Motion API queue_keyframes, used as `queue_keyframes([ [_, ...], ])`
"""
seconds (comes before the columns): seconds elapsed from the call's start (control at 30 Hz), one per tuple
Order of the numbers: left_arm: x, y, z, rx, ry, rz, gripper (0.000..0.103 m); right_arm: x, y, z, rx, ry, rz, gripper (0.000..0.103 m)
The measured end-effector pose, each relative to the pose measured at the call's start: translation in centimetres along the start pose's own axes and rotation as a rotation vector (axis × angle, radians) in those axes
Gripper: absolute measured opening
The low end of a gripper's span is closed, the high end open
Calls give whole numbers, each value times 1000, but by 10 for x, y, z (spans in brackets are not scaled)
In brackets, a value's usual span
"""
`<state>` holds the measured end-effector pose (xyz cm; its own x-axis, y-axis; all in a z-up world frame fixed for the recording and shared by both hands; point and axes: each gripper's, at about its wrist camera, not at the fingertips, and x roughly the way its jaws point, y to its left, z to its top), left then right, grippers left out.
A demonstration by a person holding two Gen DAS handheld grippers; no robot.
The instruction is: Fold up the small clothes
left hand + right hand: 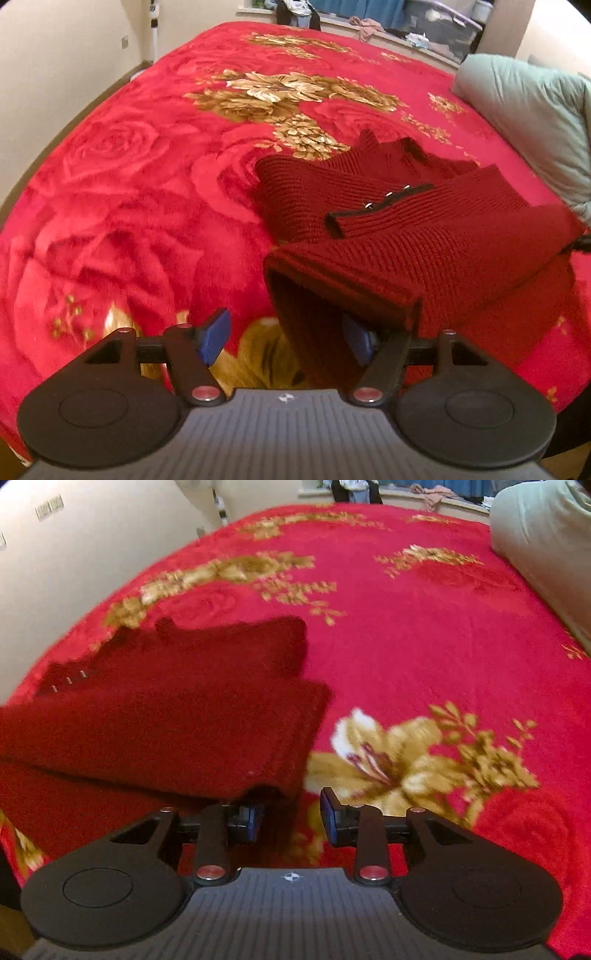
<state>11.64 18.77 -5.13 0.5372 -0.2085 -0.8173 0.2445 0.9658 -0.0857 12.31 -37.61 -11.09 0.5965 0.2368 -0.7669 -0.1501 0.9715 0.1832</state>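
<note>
Setting: we work over a bed covered by a red blanket printed with roses and gold flowers; a pale wall runs along its left side.
Garment: a dark red knit sweater lies on the near right part of the blanket in the left wrist view, and on the near left part in the right wrist view.
Fold: we see its near part doubled over the far part, the upper layer's edge running across the body.
Sleeve: a sleeve with a black-trimmed cuff lies across the top, with small metal buttons in a row beside a dark strip.
Left gripper: our jaws stand wide apart; the near left corner of the sweater hangs down between them, draped over the right blue pad, while the left pad is clear of the cloth.
Right gripper: our jaws stand partly apart; the near right corner of the sweater sits at the left pad, and whether it touches we cannot tell; the right pad is bare over the blanket.
Far right: a pale green pillow rests at the bed's edge.
Far end: a sill with loose clothes heaped on it.
</note>
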Motion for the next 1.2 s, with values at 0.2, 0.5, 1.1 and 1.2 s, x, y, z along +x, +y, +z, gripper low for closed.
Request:
queue_keyframes([
  [0.2, 9, -12, 7, 56, 6, 36, 72, 4, 7, 4, -28, -46, -18, 34],
  [0.5, 16, -16, 11, 83, 7, 51, 72, 10, 8, 9, -45, -75, -36, 34],
  [1.1, 24, -10, 48, -61, -89, 3, 30, 26, -17, 34, 193, -188, 43, 37],
  [1.2, 25, -4, 54, -84, -120, -5, 19, 33, -24, 39, 266, -199, 62, 37],
])
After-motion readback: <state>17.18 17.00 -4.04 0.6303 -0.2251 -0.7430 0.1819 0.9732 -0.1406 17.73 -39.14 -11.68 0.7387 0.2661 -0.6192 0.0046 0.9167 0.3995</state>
